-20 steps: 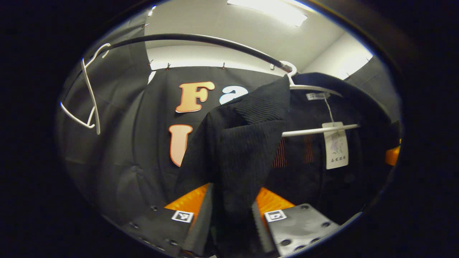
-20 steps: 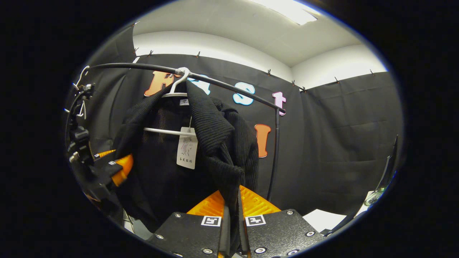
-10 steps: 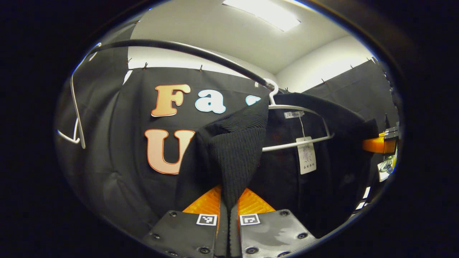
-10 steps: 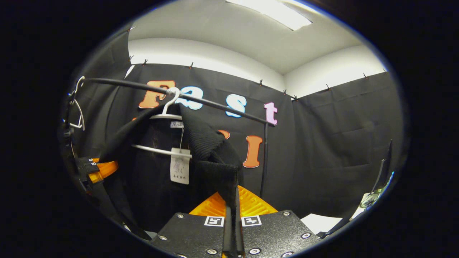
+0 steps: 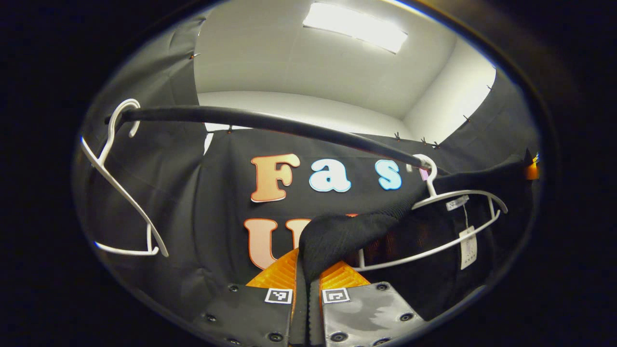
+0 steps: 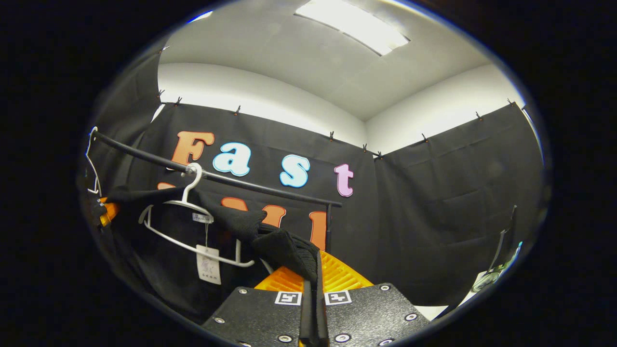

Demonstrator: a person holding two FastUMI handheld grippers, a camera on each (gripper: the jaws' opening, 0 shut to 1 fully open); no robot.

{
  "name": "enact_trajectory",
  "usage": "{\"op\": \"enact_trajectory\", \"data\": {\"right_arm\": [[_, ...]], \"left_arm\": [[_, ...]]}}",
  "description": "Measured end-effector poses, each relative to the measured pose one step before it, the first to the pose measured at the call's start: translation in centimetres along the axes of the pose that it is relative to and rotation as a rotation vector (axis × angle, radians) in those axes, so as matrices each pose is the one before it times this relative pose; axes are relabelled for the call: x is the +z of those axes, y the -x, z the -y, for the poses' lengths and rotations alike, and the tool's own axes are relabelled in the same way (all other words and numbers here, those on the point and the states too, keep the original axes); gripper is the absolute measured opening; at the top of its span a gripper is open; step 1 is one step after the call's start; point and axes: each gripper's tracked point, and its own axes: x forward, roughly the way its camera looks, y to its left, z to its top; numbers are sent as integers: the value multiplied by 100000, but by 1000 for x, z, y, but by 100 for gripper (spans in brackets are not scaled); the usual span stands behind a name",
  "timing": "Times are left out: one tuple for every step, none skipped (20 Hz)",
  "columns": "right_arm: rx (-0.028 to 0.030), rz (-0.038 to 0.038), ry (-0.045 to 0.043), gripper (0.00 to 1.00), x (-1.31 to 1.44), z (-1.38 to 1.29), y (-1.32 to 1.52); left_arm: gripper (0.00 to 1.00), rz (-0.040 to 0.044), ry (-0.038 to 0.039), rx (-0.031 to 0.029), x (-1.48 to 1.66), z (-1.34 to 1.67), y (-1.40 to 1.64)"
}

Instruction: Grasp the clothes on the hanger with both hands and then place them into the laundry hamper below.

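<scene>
Gripping a fold of the black knit garment (image 5: 347,233), left gripper (image 5: 307,284) is clenched on the cloth, fingers pressed together on it. Right gripper (image 6: 314,284) likewise clamped on the garment's other shoulder (image 6: 284,246). Garment stretched out sideways between both, draped over the white hanger (image 5: 453,219), which hooks on the black rail (image 5: 270,123). Paper tag (image 6: 208,264) dangles below the collar. Spare white hanger (image 5: 120,193) at the rail's far end.

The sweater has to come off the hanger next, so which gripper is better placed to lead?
Probably the right gripper: shut on the sweater beyond the white hanger. The left gripper grips similarly, so the edge is slight.
</scene>
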Motion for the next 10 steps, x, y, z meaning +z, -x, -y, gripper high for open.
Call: {"op": "enact_trajectory", "data": {"right_arm": [[-32,-313,-566,3,70,344,-848],[282,-142,-1049,3,63,268,-815],[48,274,-1398,3,220,249,-681],[3,113,-1386,3,-117,129,-697],[68,-557,-1336,3,-247,237,-585],[450,-912,-1370,3,-444,-35,-938],[743,-1513,-1541,3,-808,-124,-828],[783,-1739,-1405,3,-834,116,-526],[-371,-1043,-1352,3,-706,51,-314],[-657,-117,-1080,3,-556,93,-420]], "left_arm": [[9,1089,-294,1208,318,-161,-1015],[9,1837,-269,1078,281,-288,-810],[9,1118,70,595,188,-299,-713],[9,1081,1146,403,164,-224,-640],[9,749,1061,697,-12,-359,-669],[9,285,1189,645,-289,-443,-698],[9,-537,1911,531,-557,-170,-547],[10,-760,1811,748,-683,-167,-471],[9,-925,1043,653,-621,-157,-511],[9,-653,-293,472,-744,-23,-464]]}}
